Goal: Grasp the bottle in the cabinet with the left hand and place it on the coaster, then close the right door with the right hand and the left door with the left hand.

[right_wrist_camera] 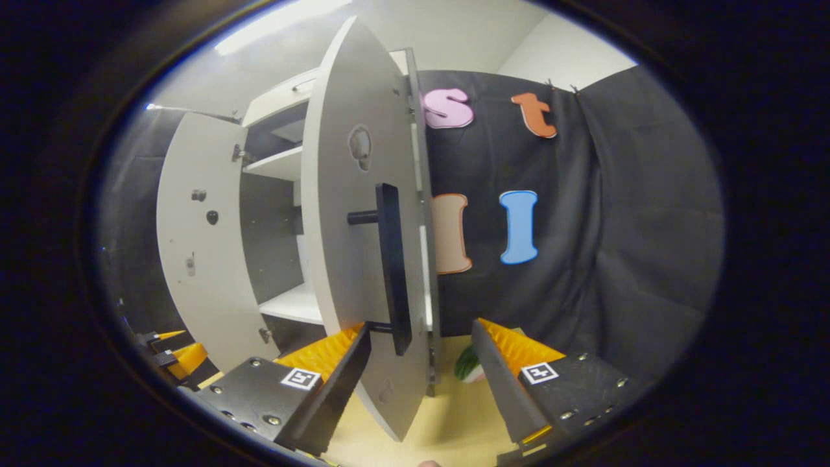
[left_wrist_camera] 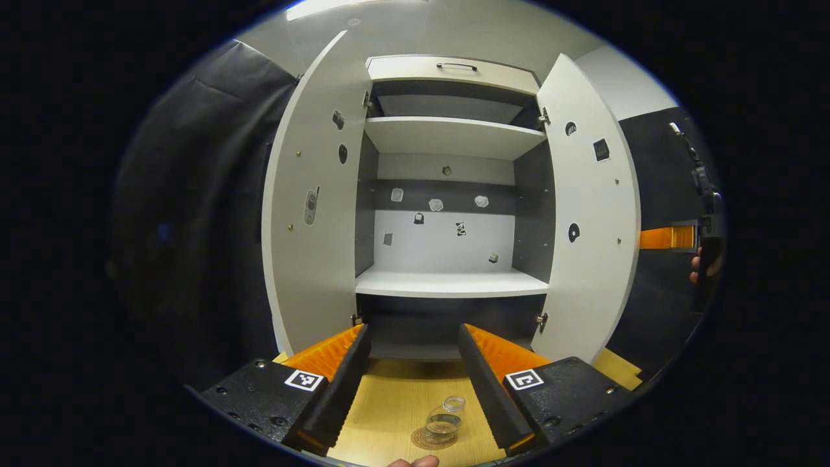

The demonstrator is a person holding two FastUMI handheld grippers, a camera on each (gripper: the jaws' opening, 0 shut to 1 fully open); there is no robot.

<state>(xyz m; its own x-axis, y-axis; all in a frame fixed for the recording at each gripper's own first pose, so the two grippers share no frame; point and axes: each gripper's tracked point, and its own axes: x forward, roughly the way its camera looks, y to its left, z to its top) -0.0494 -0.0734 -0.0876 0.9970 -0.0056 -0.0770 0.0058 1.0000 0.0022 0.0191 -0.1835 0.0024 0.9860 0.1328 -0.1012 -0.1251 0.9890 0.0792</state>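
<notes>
A small clear bottle (left_wrist_camera: 445, 420) stands on a round brown coaster (left_wrist_camera: 425, 442) on the wooden table, low in the left gripper view. My left gripper (left_wrist_camera: 414, 331) is open, and the bottle sits back between its fingers without touching either. Both doors of the white cabinet stand open: the left door (left_wrist_camera: 311, 214) and the right door (left_wrist_camera: 593, 214). In the right gripper view my right gripper (right_wrist_camera: 421, 327) is open, with the right door (right_wrist_camera: 350, 214) edge-on and its black bar handle (right_wrist_camera: 394, 266) reaching down between the fingers. I cannot tell whether a finger touches it.
The cabinet's middle shelf (left_wrist_camera: 450, 283) is bare, with small stickers on the back wall. The other gripper (left_wrist_camera: 671, 237) and a hand (left_wrist_camera: 703, 266) show at the far right. A green and white object (right_wrist_camera: 467, 364) lies on the table behind the right door.
</notes>
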